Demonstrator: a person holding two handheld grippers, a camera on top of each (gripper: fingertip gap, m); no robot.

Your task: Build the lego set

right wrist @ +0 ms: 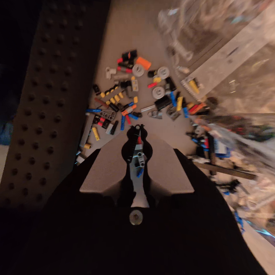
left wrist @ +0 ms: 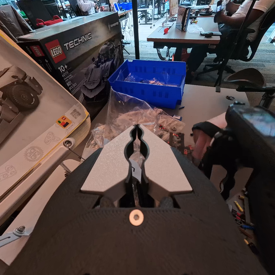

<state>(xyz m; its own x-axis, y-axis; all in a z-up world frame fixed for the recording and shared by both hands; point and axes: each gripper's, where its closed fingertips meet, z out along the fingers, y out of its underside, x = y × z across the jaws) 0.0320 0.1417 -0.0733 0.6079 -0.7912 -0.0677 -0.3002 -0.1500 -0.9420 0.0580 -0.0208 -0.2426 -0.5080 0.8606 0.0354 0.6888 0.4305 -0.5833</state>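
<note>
In the left wrist view my left gripper (left wrist: 136, 126) is shut on the edge of a clear plastic bag (left wrist: 126, 108) that stands up from the table; a white label on the bag shows between the fingers. More bags of pieces (left wrist: 168, 126) lie beyond it. The right gripper (left wrist: 245, 134) hangs over the table at the right, held by a hand. In the right wrist view, which is dim and blurred, my right gripper (right wrist: 139, 126) points down at a pile of loose small pieces (right wrist: 119, 101). It is shut on a thin black toothed beam (right wrist: 134, 143).
A black set box (left wrist: 71, 56) and an open instruction booklet (left wrist: 29, 119) stand at the left. A blue bin (left wrist: 148, 86) holding bags is behind. A dark studded panel (right wrist: 44, 104) lies left of the pile, crumpled bags (right wrist: 230, 74) right. A person (left wrist: 238, 14) sits at a far desk. Spacing between my two grippers at the tips: around 25 cm.
</note>
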